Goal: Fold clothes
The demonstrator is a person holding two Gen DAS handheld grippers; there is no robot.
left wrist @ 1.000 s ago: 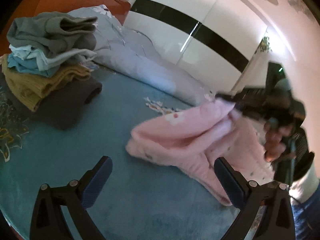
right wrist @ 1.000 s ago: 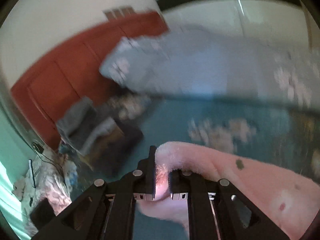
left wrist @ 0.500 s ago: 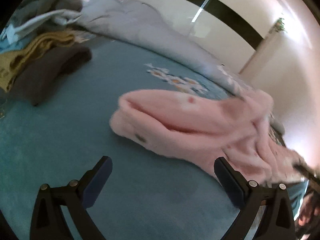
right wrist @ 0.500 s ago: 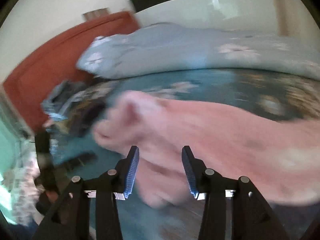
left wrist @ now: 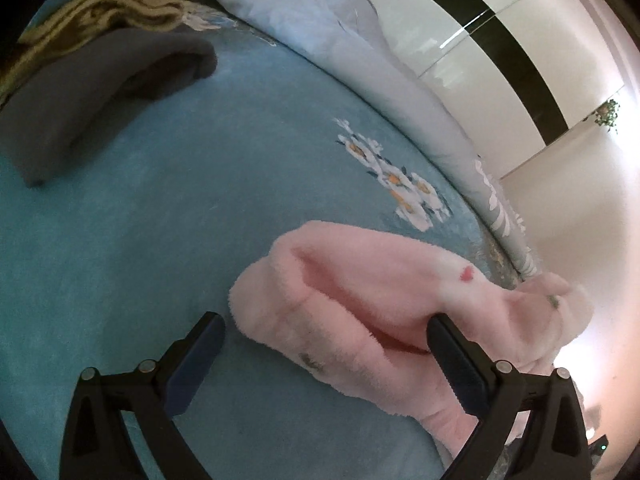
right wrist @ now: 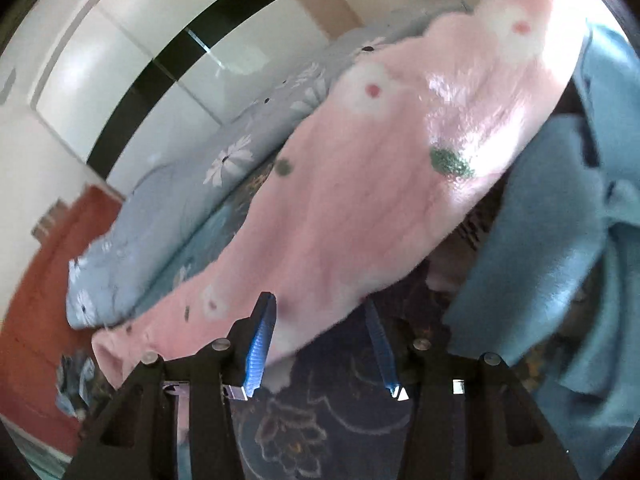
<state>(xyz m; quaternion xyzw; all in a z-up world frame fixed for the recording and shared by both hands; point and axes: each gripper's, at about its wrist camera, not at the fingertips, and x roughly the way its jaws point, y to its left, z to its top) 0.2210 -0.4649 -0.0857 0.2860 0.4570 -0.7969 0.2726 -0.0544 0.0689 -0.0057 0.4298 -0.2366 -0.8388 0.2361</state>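
The teal bedspread (left wrist: 120, 220) carries the pink fleece garment (left wrist: 360, 312), which lies folded over on itself in a loose, puffy roll near the bed's edge, and the biggest risk, as I judge it, is that this springy roll flops apart or slides off that edge because nothing pins it down. The left gripper (left wrist: 326, 364) stands wide open with the roll's end between its 2 jaws but unpinched, so closing there could bunch only the top layer. The right gripper (right wrist: 322, 344) is also open and empty, its jaws apart over the garment's hem, so a stray drag could undo the fold.
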